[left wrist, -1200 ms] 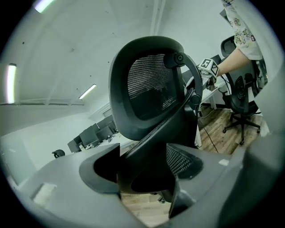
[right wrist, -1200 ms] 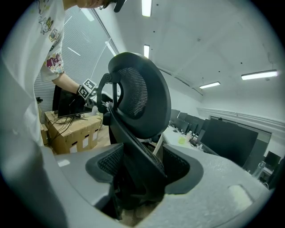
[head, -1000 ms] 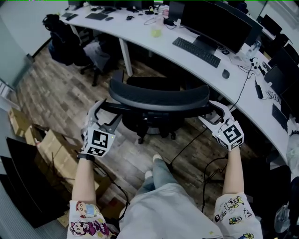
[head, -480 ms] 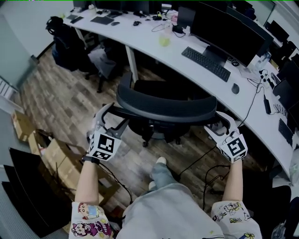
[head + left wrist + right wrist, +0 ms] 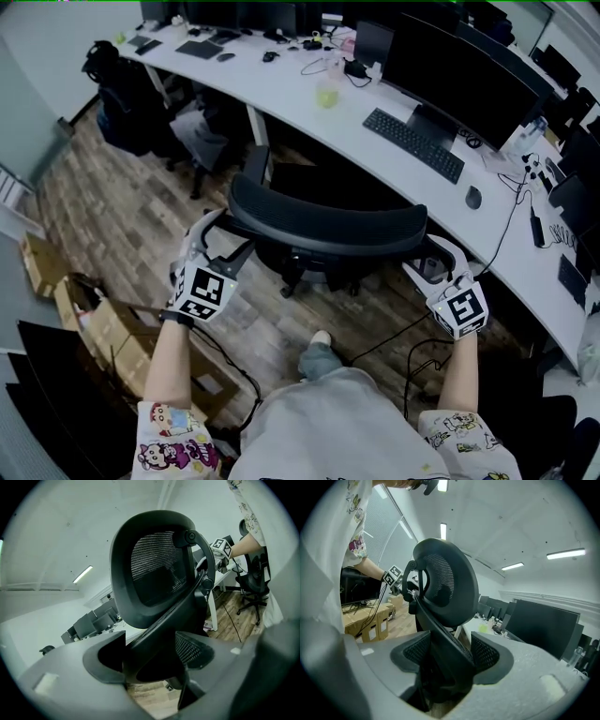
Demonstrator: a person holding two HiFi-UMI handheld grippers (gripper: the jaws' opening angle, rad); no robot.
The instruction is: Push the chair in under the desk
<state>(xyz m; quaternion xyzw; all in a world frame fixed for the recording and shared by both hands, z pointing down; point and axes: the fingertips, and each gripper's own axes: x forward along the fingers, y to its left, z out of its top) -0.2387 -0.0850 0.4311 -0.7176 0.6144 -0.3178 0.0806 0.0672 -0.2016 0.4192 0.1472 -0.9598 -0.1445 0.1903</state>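
black mesh chair [image 5: 323, 220], white desk [image 5: 281, 86]

Dim, cool-toned office light, glowing ceiling strip lights [image 5: 566, 553], fisheye-warped gripper views with dark corners, near fingers [image 5: 525, 667] blurred

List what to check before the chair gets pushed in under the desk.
1. Left hand-held gripper on the office chair back frame: ok, jaws closed on it.
2. Right hand-held gripper on the frame's other side: ok, likewise.
3. Space under the desk ahead of the seat: cannot tell, it is dark there.
4. Desk leg clear of the chair's left side: cannot tell, it stands close ahead.
5. Floor cable apart from the castors: ok, it lies behind the base.
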